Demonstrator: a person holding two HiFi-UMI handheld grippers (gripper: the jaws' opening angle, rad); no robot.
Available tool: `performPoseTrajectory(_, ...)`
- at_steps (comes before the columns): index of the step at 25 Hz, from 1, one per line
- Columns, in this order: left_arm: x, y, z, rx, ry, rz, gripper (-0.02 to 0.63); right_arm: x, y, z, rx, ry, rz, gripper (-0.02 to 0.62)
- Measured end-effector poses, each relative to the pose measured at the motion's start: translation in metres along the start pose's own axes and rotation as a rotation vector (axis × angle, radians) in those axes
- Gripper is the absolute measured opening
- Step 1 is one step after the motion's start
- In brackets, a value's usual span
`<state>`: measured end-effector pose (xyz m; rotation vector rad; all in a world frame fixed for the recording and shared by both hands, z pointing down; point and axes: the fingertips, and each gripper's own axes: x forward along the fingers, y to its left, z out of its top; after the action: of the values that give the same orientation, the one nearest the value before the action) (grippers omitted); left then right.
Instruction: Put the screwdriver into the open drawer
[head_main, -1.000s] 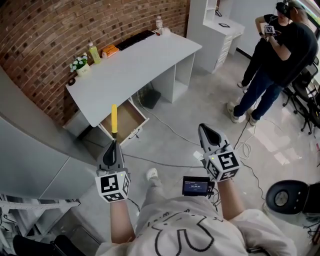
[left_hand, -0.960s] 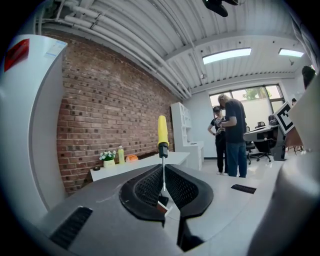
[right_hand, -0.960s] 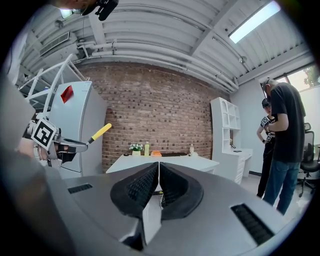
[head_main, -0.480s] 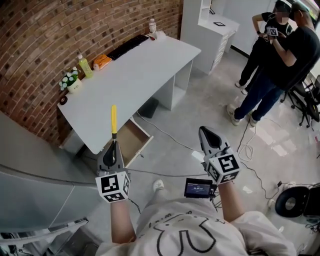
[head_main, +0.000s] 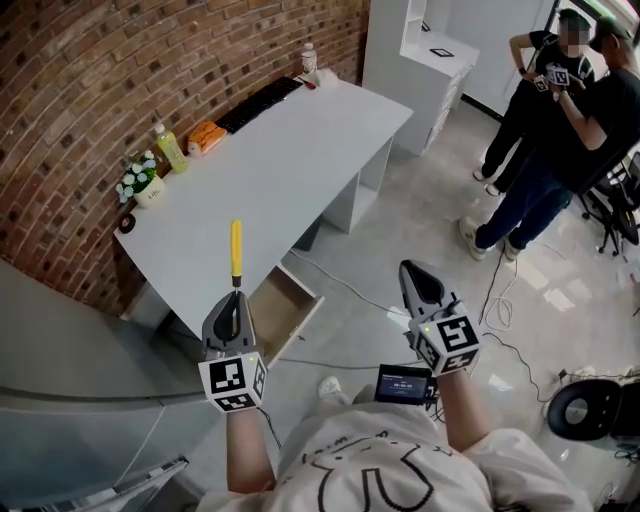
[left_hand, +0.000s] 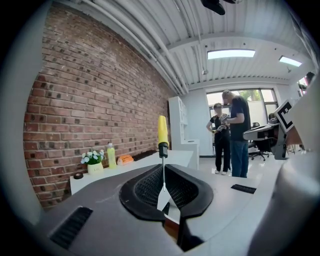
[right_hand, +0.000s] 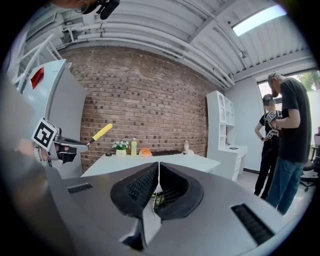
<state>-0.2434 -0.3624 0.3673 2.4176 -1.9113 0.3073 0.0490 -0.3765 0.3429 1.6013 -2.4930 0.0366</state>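
Observation:
A screwdriver (head_main: 236, 251) with a yellow handle sticks forward out of my left gripper (head_main: 232, 303), which is shut on its thin metal shaft. In the left gripper view the screwdriver (left_hand: 162, 137) stands upright with its tip between the closed jaws of the left gripper (left_hand: 163, 189). The open drawer (head_main: 281, 308) hangs out under the white desk (head_main: 290, 150), just right of my left gripper and below it. My right gripper (head_main: 417, 281) is shut and holds nothing; the right gripper (right_hand: 156, 189) points at the desk (right_hand: 150, 162), and the screwdriver (right_hand: 101, 132) shows at its left.
On the desk's far edge by the brick wall stand a flower pot (head_main: 138, 182), a green bottle (head_main: 169, 147), an orange packet (head_main: 206, 136) and a keyboard (head_main: 262, 102). Two people (head_main: 560, 120) stand at the right beside a white shelf unit (head_main: 430, 60). Cables (head_main: 495, 300) lie on the floor.
The head view has shifted, so the desk and drawer lie lower and to the right. My left gripper still grips the screwdriver, now over the desk's front edge. The right gripper stays shut.

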Motion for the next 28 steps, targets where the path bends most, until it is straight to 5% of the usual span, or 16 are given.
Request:
performPoseTrajectory(12,0.035,0.015,-0.033,-0.006,0.051,-0.021,0.020,0.038,-0.002,-0.038,0.017,0.083,0.002,0.020)
performPoseTrajectory(28,0.072,-0.005,-0.141,-0.014,0.220,-0.081,0.020,0.084,0.002,-0.134,0.067,0.212,0.044,0.020)
